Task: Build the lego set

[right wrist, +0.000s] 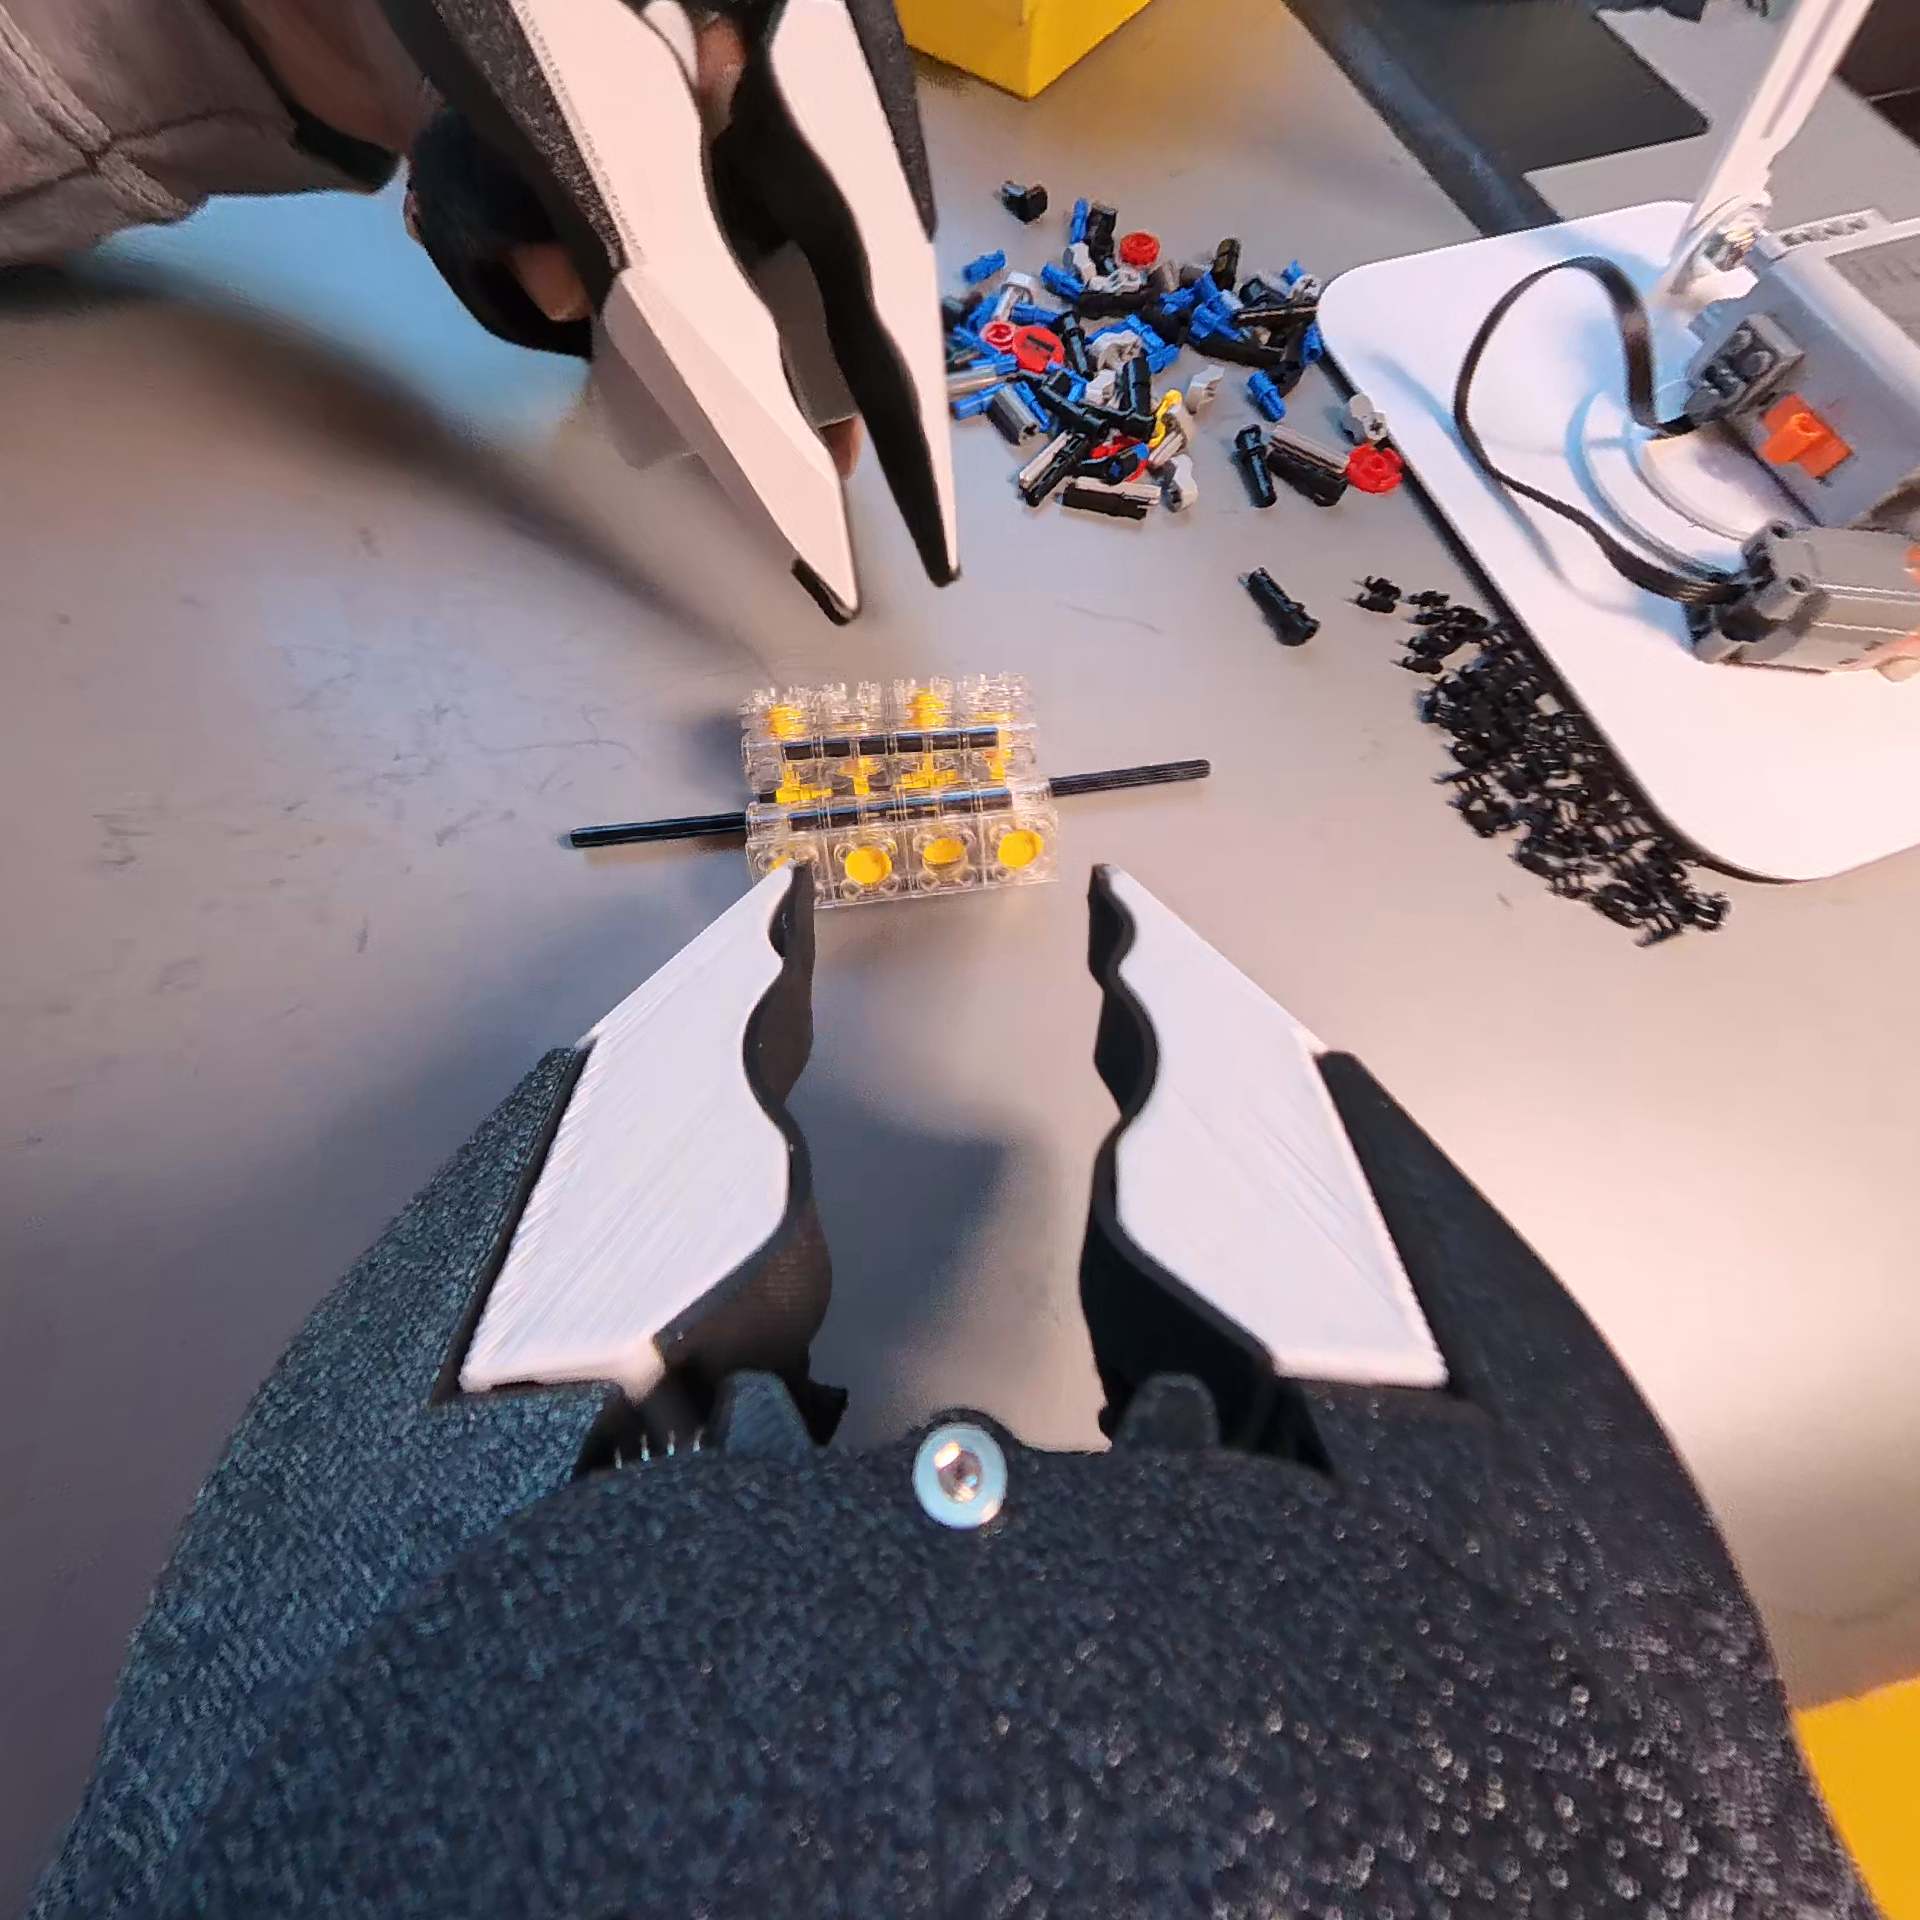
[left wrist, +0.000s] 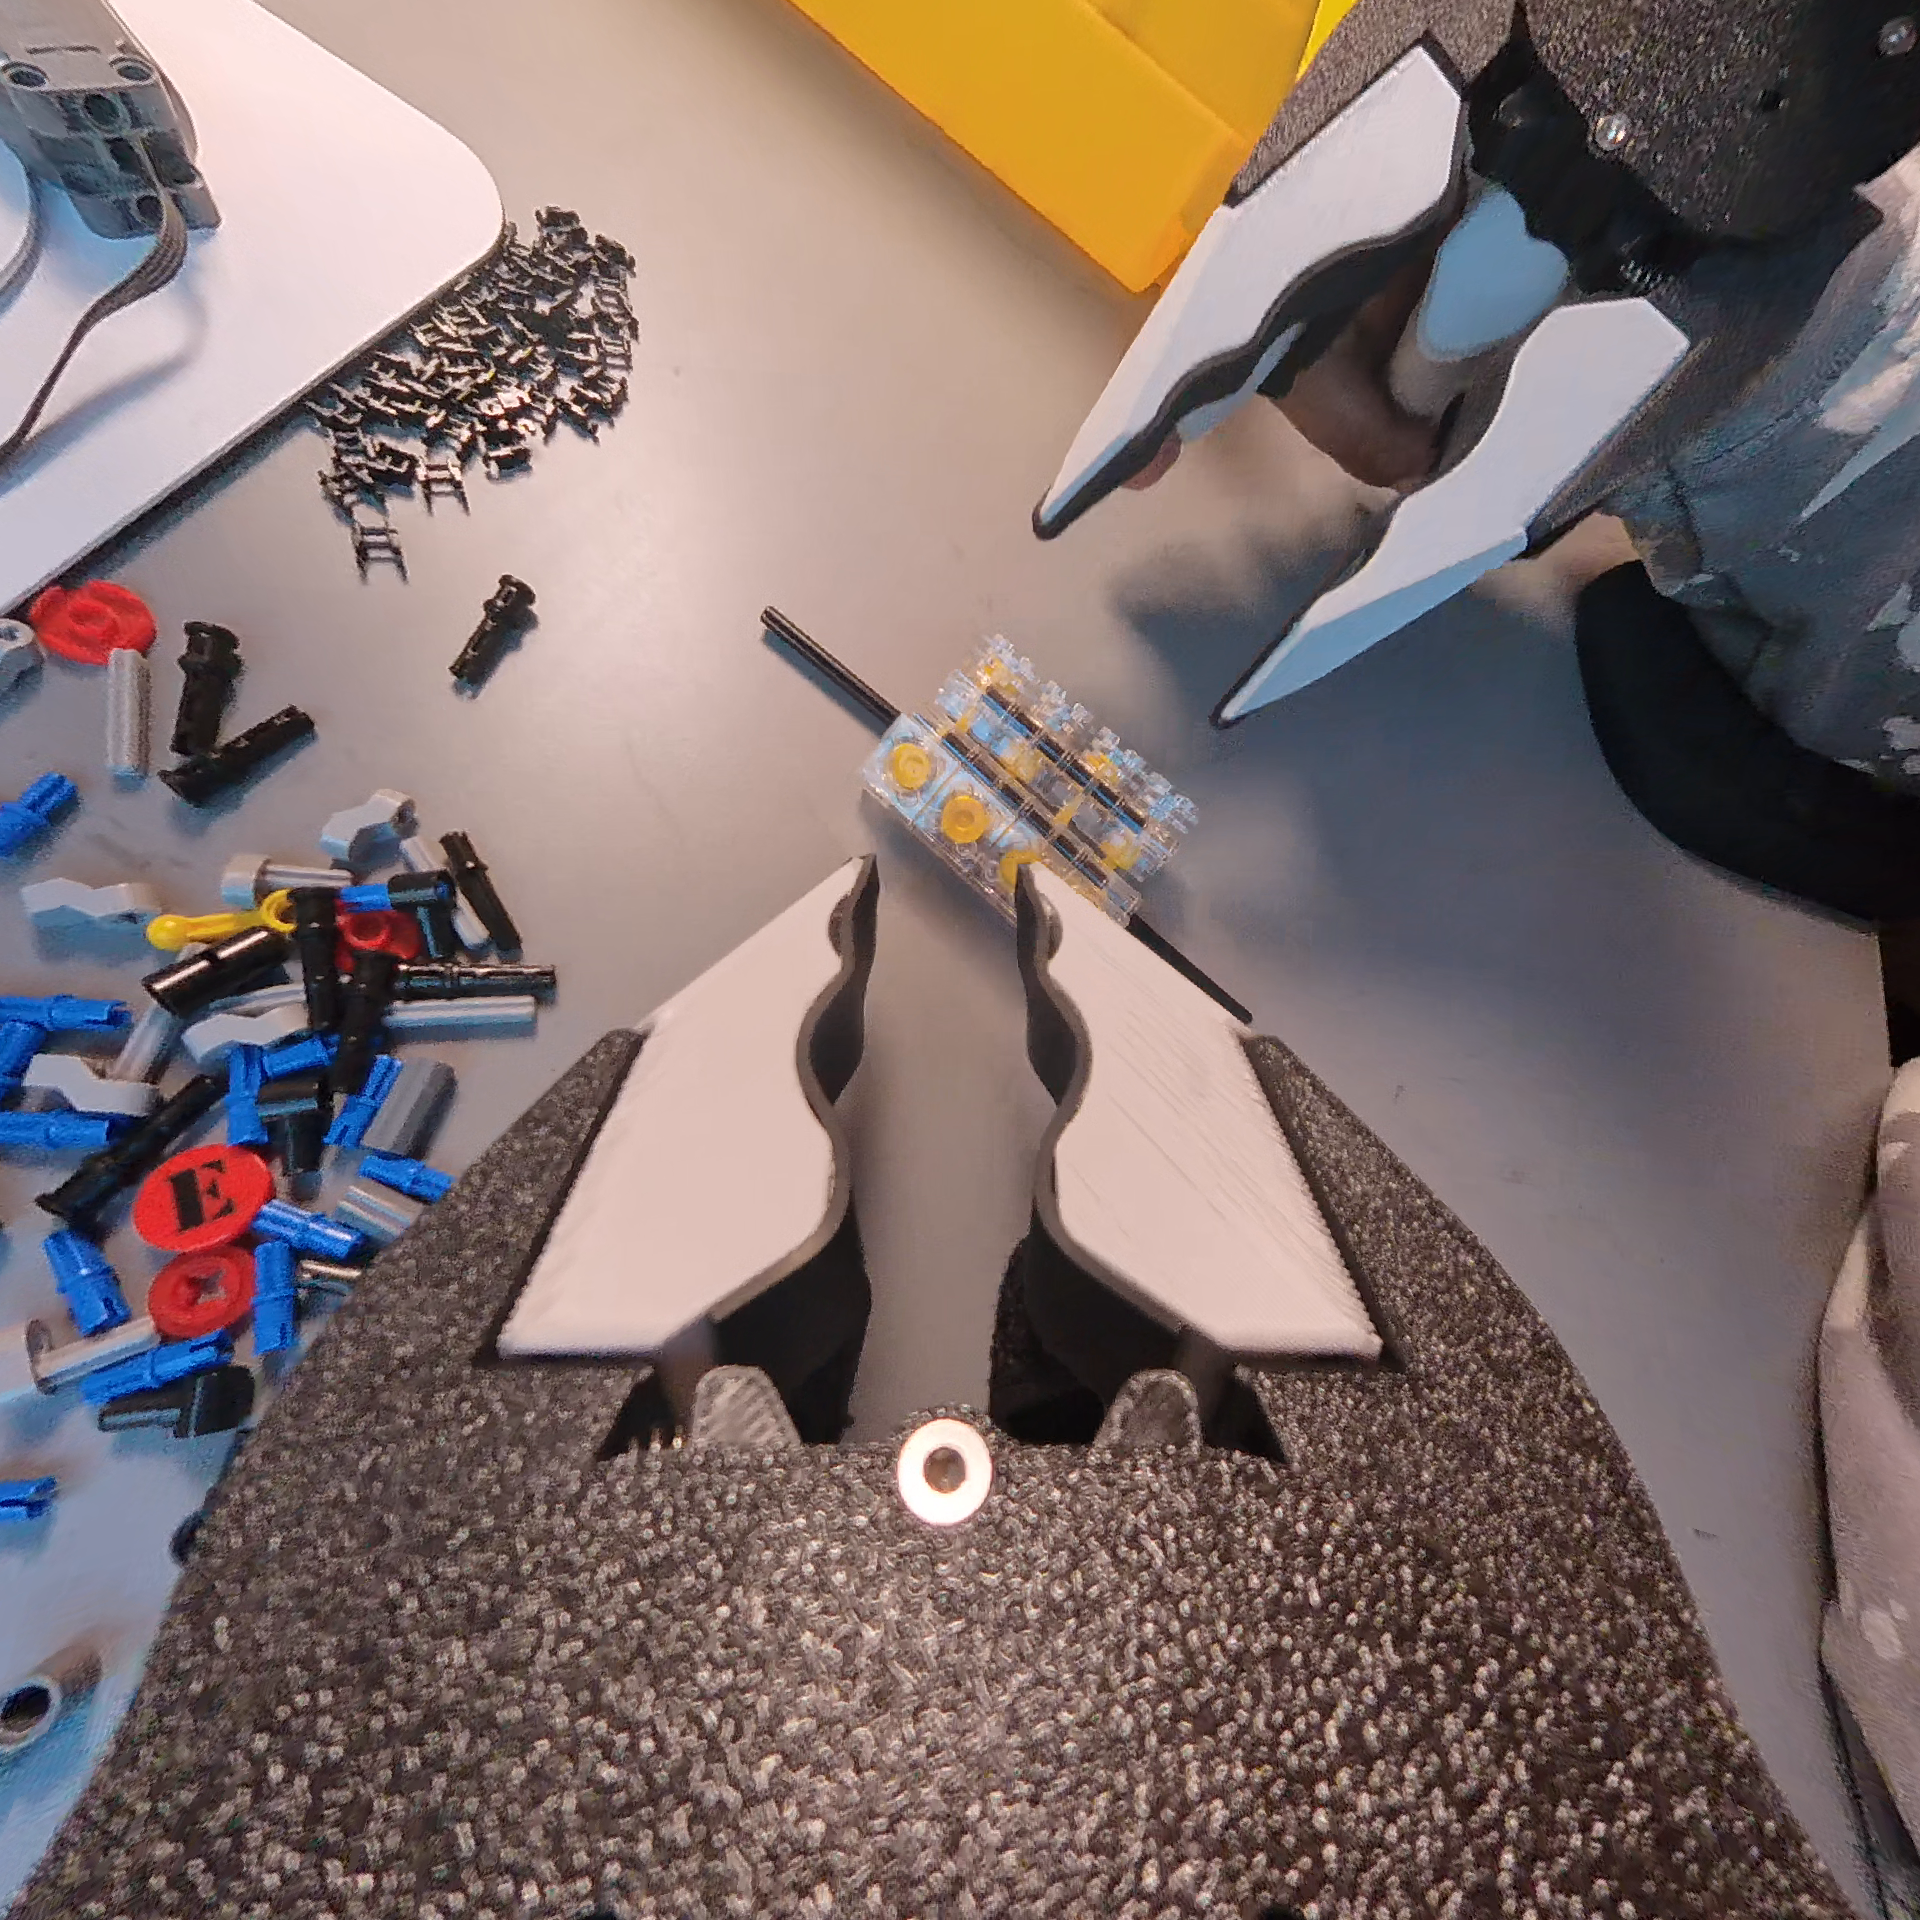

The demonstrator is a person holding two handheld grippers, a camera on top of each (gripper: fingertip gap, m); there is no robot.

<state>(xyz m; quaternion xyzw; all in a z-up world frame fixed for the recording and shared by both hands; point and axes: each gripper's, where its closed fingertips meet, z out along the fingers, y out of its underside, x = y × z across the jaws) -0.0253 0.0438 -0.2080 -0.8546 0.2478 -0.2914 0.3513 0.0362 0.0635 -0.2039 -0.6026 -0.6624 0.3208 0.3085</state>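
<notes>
The clear brick block point(right wrist: 900, 795) lies flat on the grey table point(right wrist: 312, 727), well in from any edge that shows. It is made of see-through plastic bricks with yellow round pieces inside and a thin black axle point(right wrist: 1132, 774) run through it, the rod sticking out at both ends. The right gripper point(right wrist: 940, 883) hovers just beside it with its fingers point(right wrist: 675, 1122) spread wide and holding nothing; they are white ribbed plastic with wavy black inner edges, set in a coarse speckled dark body. The left gripper point(left wrist: 945, 878) is close on the block's other side, its fingers parted by a narrower gap, also empty; one tip overlaps the block in its own view, and contact cannot be told. A loose heap of small parts point(right wrist: 1132, 364), blue, black, grey and red pins and discs, lies farther along the table, with a pile of tiny black links point(right wrist: 1558, 769) against a rounded white base plate point(right wrist: 1403, 343). On that plate sits a grey motor unit point(right wrist: 1808, 603) with a black cable, cut off by the frame. A yellow box point(left wrist: 1070, 114) is only partly seen.
</notes>
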